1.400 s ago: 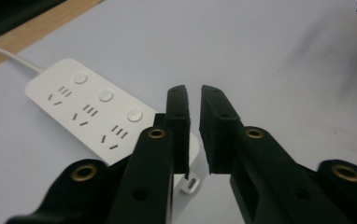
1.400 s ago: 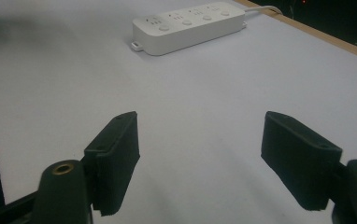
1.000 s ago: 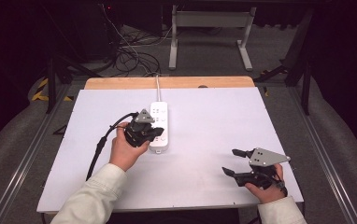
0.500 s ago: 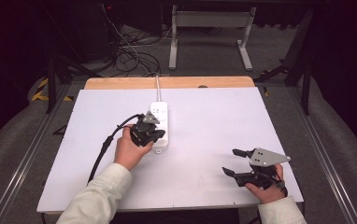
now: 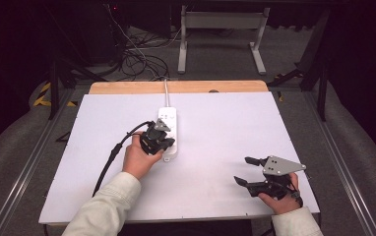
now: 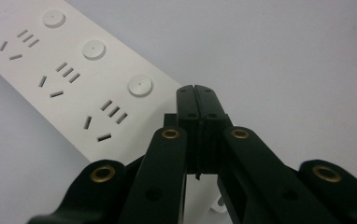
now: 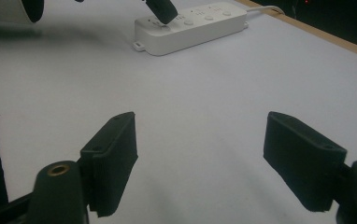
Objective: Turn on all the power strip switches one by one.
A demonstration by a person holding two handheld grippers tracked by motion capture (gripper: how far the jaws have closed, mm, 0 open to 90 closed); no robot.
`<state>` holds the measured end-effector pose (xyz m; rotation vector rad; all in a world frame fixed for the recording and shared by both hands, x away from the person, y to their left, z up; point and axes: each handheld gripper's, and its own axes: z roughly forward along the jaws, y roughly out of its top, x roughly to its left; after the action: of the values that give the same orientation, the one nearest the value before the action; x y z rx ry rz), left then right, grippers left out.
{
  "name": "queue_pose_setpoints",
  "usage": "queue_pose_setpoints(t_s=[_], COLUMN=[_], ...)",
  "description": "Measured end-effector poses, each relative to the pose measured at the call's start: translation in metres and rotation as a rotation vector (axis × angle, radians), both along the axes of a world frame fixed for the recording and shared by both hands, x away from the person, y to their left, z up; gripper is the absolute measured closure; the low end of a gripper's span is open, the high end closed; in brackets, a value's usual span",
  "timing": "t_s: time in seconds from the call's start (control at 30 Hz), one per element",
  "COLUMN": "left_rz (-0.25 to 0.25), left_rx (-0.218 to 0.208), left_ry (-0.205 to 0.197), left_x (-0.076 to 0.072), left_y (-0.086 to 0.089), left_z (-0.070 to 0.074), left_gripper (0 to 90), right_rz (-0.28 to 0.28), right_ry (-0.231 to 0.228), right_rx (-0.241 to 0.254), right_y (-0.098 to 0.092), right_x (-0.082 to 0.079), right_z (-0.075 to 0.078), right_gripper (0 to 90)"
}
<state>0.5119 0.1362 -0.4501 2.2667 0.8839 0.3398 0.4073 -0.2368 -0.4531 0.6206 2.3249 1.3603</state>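
**A:** Where does the power strip (image 5: 168, 129) sit from you right now?

**B:** Middle of the white tabletop (image 5: 215, 123), a little left of centre. Its long axis runs away from you toward the far edge, with its cord leaving the far end. Your left claw (image 5: 162, 132) is right over its near end, so that hand is far nearer than the other.

**A:** And the left claw's state?

**B:** Pressed together, nothing between the jaws. In the left gripper view you see the two pads meeting in one blunt tip (image 6: 196, 100), just beside the nearest round button (image 6: 140, 86), on the side away from the sockets. The other two buttons run off up the strip beyond it.

**A:** So what does the next move hinge on?

**B:** I'd judge on that small sideways gap. The button lies a touch left of your tip in that view, so you would shift toward it before pushing down. Whether the tip already touches the strip's top face, I can't tell.

**A:** The right claw (image 5: 246, 171)?

**B:** Spread wide, empty, low over the tabletop near its front right corner, well apart from the strip. In the right gripper view the strip (image 7: 193, 25) lies far ahead of its pads.
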Motion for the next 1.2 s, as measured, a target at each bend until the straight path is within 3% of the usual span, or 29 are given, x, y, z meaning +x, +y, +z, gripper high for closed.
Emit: queue_pose_setpoints(t_s=[0.27,0.63,1.2], left_rz=[-0.005,-0.034,-0.029], left_rx=[-0.002,0.029,0.037], left_ry=[0.002,-0.026,-0.029], left_x=[-0.0001,-0.0024,-0.0026], left_y=[-0.0011,-0.0021,-0.0041], left_z=[-0.0016,-0.0023,-0.0042], left_gripper=[89.6,89.7,89.8], right_rz=[0.002,0.0,-0.002], right_ry=[0.001,0.006,0.009], right_rx=[0.0,-0.007,-0.007], right_y=[-0.0001,0.0009,0.0013], right_x=[0.0002,0.0,0.0], right_z=[-0.0001,-0.0006,-0.0009], right_gripper=[26.5,25.7,25.5])
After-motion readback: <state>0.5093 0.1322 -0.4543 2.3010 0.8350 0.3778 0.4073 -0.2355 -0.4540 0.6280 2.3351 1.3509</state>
